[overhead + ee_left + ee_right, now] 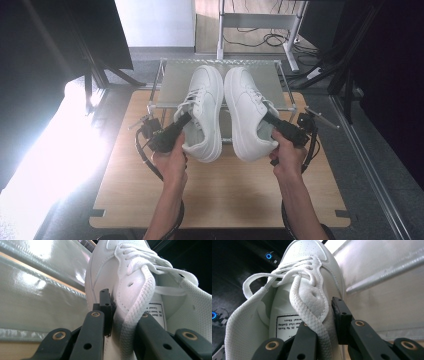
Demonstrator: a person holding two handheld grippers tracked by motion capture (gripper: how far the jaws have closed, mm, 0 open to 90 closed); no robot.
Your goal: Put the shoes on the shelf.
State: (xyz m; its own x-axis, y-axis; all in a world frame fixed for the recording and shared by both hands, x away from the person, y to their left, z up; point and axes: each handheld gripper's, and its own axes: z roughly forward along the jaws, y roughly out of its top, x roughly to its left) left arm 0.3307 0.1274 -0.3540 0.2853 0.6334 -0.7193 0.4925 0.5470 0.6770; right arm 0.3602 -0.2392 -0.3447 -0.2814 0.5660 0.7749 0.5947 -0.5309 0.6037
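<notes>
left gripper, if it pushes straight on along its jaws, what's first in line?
The left gripper is already clamped on the left shoe collar; straight on, it would likely carry that shoe into the silver rack shelf. Depth unclear.

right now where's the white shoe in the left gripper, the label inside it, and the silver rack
white leather shoe in the left gripper (206, 107), high view, upper's side
printed size label (156, 311), left gripper view, label's text
silver metal rack (175, 82), high view, bare shelf surface
</notes>
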